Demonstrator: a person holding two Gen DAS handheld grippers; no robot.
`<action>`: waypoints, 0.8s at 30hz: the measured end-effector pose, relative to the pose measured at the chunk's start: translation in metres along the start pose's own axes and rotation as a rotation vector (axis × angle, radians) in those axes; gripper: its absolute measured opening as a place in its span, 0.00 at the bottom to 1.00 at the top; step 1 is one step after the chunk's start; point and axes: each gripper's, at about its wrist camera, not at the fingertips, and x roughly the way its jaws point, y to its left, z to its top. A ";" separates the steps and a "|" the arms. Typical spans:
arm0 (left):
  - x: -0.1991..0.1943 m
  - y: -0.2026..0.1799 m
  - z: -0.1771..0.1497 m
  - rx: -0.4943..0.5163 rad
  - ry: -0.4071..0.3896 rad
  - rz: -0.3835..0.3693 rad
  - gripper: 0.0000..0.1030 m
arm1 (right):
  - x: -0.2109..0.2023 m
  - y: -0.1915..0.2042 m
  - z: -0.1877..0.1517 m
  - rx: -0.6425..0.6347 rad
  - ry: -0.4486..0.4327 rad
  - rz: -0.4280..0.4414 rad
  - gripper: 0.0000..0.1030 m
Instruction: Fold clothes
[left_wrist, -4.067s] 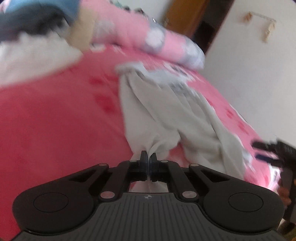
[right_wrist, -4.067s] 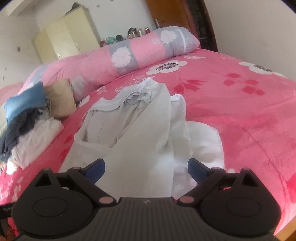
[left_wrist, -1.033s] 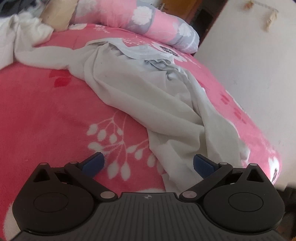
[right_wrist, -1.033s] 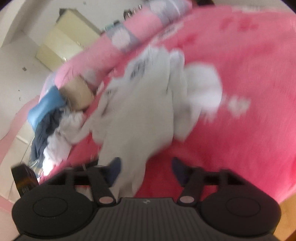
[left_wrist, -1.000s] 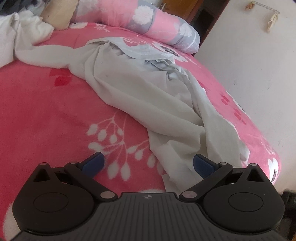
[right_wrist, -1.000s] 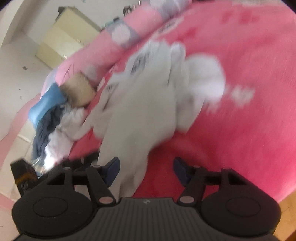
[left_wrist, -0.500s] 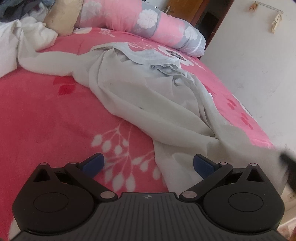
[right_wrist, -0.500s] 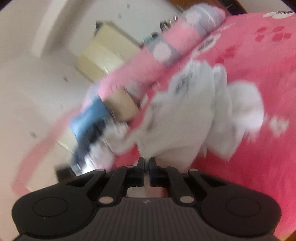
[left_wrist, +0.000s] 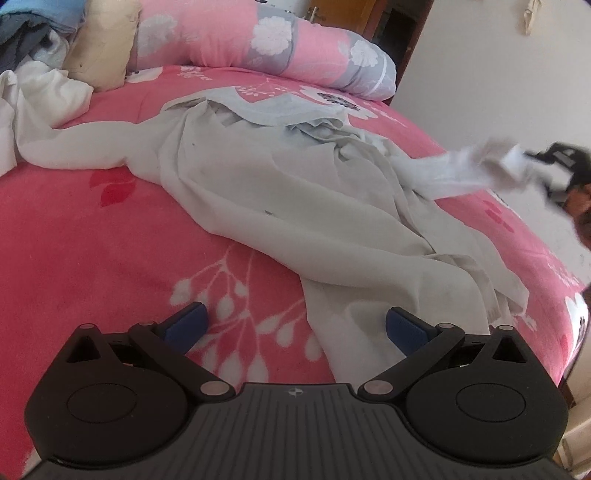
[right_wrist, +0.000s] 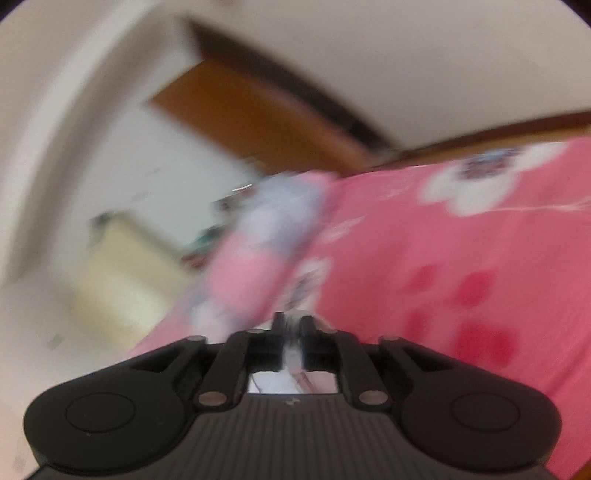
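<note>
A crumpled white garment (left_wrist: 280, 177) lies spread across the pink bed (left_wrist: 92, 258). My left gripper (left_wrist: 293, 326) is open and empty, low over the bed, with the garment's near end between its blue fingertips (left_wrist: 184, 325). My right gripper (right_wrist: 291, 332) is shut on a white piece of the garment (right_wrist: 291, 354). In the left wrist view it shows blurred at the far right (left_wrist: 554, 162), pulling one end of the garment (left_wrist: 476, 166) up off the bed. The right wrist view is heavily blurred.
A long pink and grey floral bolster (left_wrist: 266, 55) lies along the far side of the bed. A beige cushion (left_wrist: 103, 55) and a pile of white, grey and blue clothes (left_wrist: 33, 66) sit far left. A white wall (left_wrist: 480, 74) and brown door (right_wrist: 258, 110) stand beyond.
My right gripper closed on the garment's end and swung it up and to the right, off the bed. My left gripper stayed open and nearly still.
</note>
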 end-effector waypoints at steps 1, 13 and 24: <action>-0.001 0.001 -0.001 -0.001 0.001 -0.001 1.00 | 0.008 -0.013 0.003 0.030 0.020 -0.085 0.69; -0.032 -0.017 -0.011 0.035 -0.014 -0.135 1.00 | -0.075 -0.028 -0.066 -0.206 0.148 -0.109 0.77; -0.007 -0.091 -0.042 0.369 -0.019 0.065 0.88 | -0.124 0.079 -0.295 -1.288 0.322 -0.003 0.69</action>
